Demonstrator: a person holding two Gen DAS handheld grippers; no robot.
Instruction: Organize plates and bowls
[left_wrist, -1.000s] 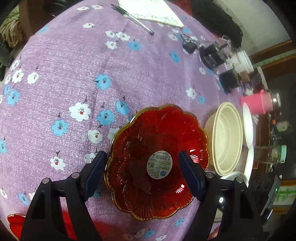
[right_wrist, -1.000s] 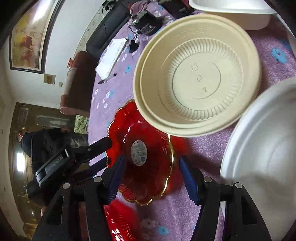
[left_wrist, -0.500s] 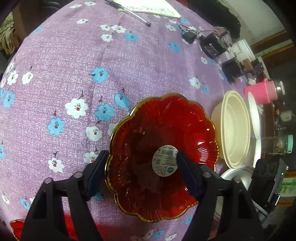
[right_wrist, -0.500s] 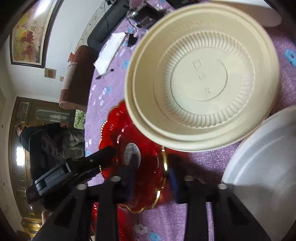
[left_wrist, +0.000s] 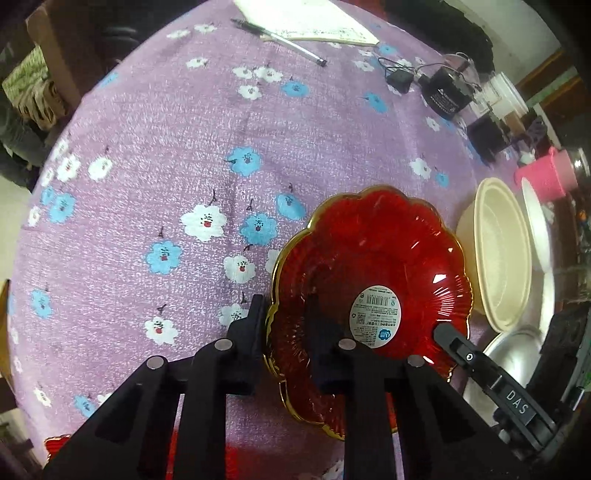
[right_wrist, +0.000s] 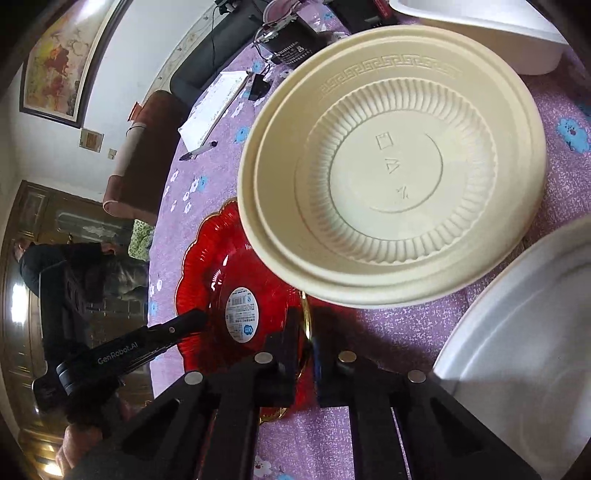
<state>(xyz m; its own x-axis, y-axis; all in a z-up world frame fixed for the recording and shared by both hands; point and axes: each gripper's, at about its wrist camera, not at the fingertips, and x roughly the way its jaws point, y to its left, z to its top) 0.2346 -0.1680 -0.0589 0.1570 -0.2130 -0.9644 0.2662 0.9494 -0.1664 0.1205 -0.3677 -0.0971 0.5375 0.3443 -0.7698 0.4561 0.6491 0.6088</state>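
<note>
In the left wrist view, the left hand-held gripper (left_wrist: 284, 325) has just been closing and now pinches the scalloped gold rim of the red glass plate (left_wrist: 373, 266), one finger outside the edge and one inside; the plate lies on the desk (left_wrist: 155, 147) under the purple flowered cloth, just beside the cream bowl (left_wrist: 498, 251). That bite sits on one thin lobe, so a lift could tip the plate or let the slick glass slide out. In the right wrist view, the right hand-held gripper (right_wrist: 306, 345) has likewise just been closing and clamps the plate's opposite rim, though shadow blurs how deep the hold goes. If the two hands rise unevenly or pull apart, the glass could twist free or crack, or knock the cream bowl whose rim overhangs it.
</note>
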